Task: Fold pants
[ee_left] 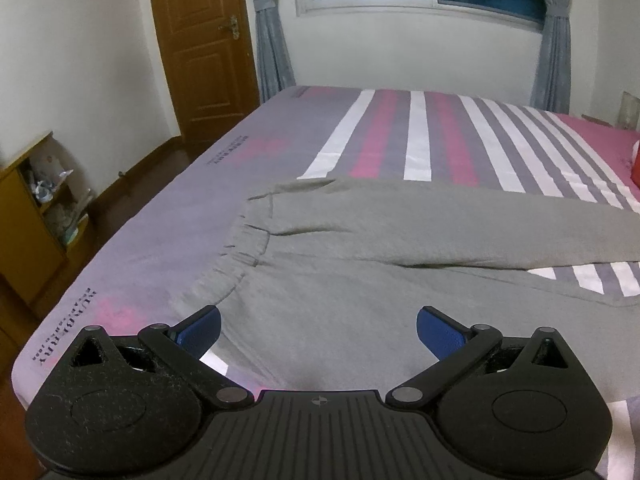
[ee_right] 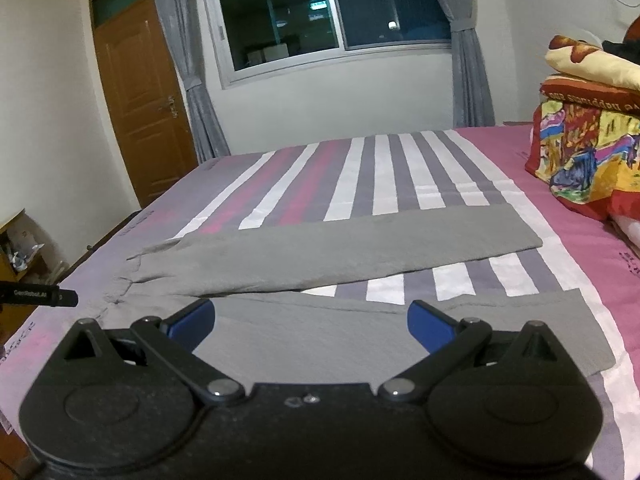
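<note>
Grey sweatpants (ee_left: 360, 236) lie flat on the striped bed (ee_left: 400, 140), elastic waistband to the left, both legs stretched to the right with a gap of sheet between them. My left gripper (ee_left: 319, 330) hovers open above the near hip, just right of the waistband, nothing between its blue pads. In the right wrist view the same pants (ee_right: 340, 252) spread across the bed. There my right gripper (ee_right: 311, 326) stands open above the near leg, short of its cuff, holding nothing. A black part of the left gripper shows at the left edge of that view.
A stack of colourful folded quilts (ee_right: 584, 140) sits at the head of the bed on the right. A wooden shelf unit (ee_left: 36, 208) stands by the left wall, a brown door (ee_left: 200, 40) behind it. A curtained window (ee_right: 320, 12) lies beyond the bed's far side.
</note>
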The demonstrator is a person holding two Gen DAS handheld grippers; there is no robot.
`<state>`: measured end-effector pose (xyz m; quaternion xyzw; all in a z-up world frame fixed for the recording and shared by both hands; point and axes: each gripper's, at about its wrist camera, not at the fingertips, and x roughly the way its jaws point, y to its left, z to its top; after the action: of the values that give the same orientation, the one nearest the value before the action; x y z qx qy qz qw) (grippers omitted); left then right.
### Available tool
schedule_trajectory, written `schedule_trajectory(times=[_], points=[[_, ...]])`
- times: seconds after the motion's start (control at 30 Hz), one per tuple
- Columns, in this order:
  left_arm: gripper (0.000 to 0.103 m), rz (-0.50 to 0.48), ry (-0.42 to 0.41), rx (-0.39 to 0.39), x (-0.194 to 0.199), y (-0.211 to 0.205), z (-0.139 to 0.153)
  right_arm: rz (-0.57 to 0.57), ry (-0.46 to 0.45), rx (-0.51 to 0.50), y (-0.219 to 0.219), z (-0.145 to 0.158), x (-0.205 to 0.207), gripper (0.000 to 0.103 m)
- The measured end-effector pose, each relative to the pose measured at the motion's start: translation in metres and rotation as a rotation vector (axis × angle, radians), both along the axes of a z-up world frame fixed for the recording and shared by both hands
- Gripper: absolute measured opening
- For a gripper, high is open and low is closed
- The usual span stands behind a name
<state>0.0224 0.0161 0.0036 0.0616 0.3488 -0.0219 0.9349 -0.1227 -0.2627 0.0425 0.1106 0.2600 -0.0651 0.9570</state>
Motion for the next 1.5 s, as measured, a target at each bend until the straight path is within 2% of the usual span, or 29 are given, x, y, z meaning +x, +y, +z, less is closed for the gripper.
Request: schedule_trajectory(times=[0.1, 0.23, 0.37, 0.43, 0.57, 0.7, 0.93, 1.27, 1.5], points=[[0.103, 0.0, 0.024, 0.005, 0.003, -0.002, -0.003, 0.014, 0.006, -0.007, 0.003, 0.001, 0.004, 0.103], [0.103, 0.003, 0.018, -0.031, 0.007, 0.001, -0.002, 0.027, 0.005, -0.011, 0.006, 0.001, 0.009, 0.103], [0.103, 0.001, 0.041, 0.0, 0.01, -0.001, -0.004, 0.038, -0.003, 0.041, 0.008, 0.003, 0.012, 0.103], [0.103, 0.001, 0.031, 0.032, 0.01, -0.003, -0.005, 0.044, -0.008, 0.026, 0.01, 0.003, 0.014, 0.103], [0.103, 0.001, 0.046, 0.02, 0.014, -0.002, -0.005, 0.054, -0.012, 0.012, 0.014, 0.003, 0.018, 0.103], [0.103, 0.006, -0.019, -0.002, 0.022, 0.003, -0.004, 0.068, -0.015, -0.035, 0.02, 0.0, 0.029, 0.103], [0.103, 0.013, -0.003, 0.018, 0.042, 0.005, -0.009, 0.104, -0.018, -0.108, 0.031, -0.004, 0.054, 0.103], [0.103, 0.024, 0.019, 0.016, 0.06, 0.008, -0.019, 0.133, -0.007, -0.082, 0.041, -0.007, 0.076, 0.103], [0.103, 0.018, -0.002, 0.016, 0.062, 0.008, -0.018, 0.147, -0.006, -0.094, 0.044, -0.007, 0.079, 0.103]])
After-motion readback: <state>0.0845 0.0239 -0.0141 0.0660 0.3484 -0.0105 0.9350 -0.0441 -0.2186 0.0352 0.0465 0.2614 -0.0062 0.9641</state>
